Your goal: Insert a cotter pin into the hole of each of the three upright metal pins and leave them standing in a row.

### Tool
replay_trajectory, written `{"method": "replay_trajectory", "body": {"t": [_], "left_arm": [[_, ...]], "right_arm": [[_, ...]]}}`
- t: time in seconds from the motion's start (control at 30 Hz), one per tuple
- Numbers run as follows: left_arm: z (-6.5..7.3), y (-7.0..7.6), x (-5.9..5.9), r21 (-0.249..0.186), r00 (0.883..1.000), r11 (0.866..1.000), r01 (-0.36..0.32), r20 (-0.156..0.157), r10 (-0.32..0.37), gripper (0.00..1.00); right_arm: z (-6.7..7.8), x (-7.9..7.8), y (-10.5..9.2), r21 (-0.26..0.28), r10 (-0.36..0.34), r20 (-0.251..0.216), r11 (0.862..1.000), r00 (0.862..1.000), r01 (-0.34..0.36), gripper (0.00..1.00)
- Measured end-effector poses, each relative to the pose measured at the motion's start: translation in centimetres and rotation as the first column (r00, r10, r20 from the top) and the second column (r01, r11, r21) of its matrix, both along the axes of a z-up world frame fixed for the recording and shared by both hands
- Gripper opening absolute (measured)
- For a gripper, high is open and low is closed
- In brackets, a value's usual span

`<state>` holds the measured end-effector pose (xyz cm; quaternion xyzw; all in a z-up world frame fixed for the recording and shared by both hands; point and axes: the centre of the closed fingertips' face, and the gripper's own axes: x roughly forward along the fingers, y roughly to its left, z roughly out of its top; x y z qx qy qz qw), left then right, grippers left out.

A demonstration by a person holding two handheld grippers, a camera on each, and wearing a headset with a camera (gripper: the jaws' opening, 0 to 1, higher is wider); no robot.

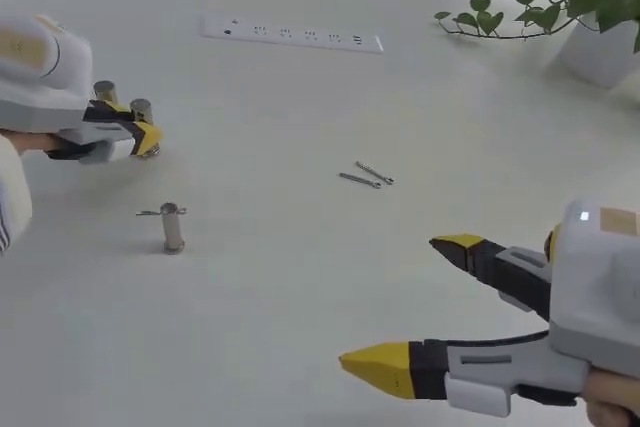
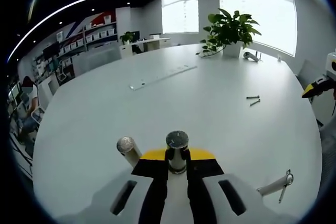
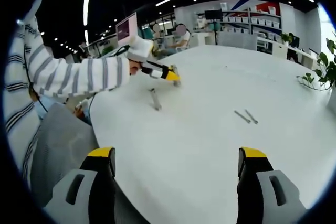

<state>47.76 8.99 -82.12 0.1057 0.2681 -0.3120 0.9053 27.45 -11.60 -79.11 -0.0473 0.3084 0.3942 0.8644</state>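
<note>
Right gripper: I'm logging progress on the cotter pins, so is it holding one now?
No: the right gripper stands wide open with nothing between its jaws, and two cotter pins lie loose ahead.

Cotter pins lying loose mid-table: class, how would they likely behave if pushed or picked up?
The cotter pins look like thin wire, so probably very light. Lying flat on the smooth white table, they would likely skid rather than roll when nudged. Being so slim, they may be awkward to pinch up.
</note>
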Motion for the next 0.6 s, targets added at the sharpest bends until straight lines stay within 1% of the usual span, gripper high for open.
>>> {"method": "replay_trajectory", "body": {"t": [0.07, 0.2, 0.33, 0.37, 0.43, 0.57, 0.6], "left_arm": [[0.5, -0.1, -0.1, -0.008, 1.000, 1.000, 0.000, -0.002, 0.000, 0.10], [1.5, 0.0, -0.4, 0.008, 1.000, 1.000, 0.012, 0.007, -0.012, 0.10], [2.8, 0.1, -0.9, -0.005, 1.000, 1.000, 0.012, 0.013, -0.012, 0.11], [3.1, 0.1, -1.1, 0.000, 1.000, 1.000, 0.014, 0.008, -0.014, 0.11], [3.4, 0.1, -1.4, 0.009, 1.000, 1.000, 0.017, 0.009, -0.017, 0.11], [4.3, -0.1, -2.2, 0.009, 1.000, 1.000, 0.022, 0.009, -0.022, 0.11], [4.7, -0.2, -2.6, 0.013, 1.000, 1.000, 0.025, 0.008, -0.025, 0.11]], "right_arm": [[0.0, 0.0, -0.1, 0.002, -0.001, 0.000, 1.000, 1.000, 0.001, 0.98], [-0.1, 0.0, -0.1, 0.000, -0.002, -0.001, 1.000, 1.000, 0.002, 0.98], [-0.2, -0.1, 0.0, 0.001, 0.002, -0.002, 1.000, 1.000, -0.002, 0.98], [-0.2, -0.1, 0.0, -0.001, 0.005, -0.002, 1.000, 1.000, -0.005, 0.98], [-0.3, -0.1, 0.0, -0.005, 0.011, 0.001, 1.000, 1.000, -0.011, 0.98], [-0.3, 0.0, -0.1, -0.008, 0.021, 0.006, 1.000, 1.000, -0.021, 0.98], [-0.3, 0.0, -0.1, -0.009, 0.023, 0.005, 1.000, 1.000, -0.023, 0.98]]}}
